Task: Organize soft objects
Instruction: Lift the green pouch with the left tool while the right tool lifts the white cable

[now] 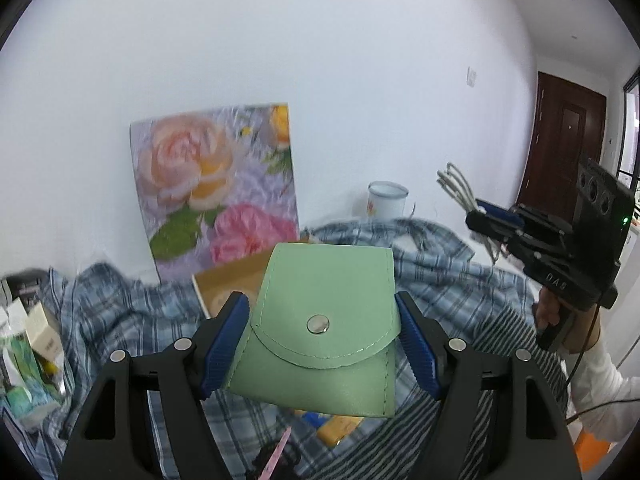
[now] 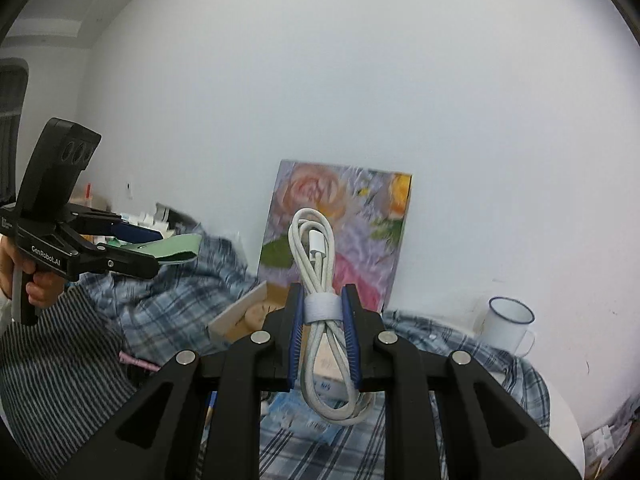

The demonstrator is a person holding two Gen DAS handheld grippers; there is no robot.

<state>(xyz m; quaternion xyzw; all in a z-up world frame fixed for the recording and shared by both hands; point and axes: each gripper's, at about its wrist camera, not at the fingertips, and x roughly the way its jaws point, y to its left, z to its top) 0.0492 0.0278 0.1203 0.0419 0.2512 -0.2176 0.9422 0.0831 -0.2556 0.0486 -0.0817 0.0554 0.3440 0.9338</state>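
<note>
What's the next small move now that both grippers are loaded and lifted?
Probably bring the right gripper across toward the green pouch. It is shut on the coiled white cable, the left gripper clamps the pouch by its sides, and the pouch's flap is snapped shut, so it needs opening first.

Soft, even daylight, no hard shadows; fisheye bending with dark corners, background slightly motion-blurred
</note>
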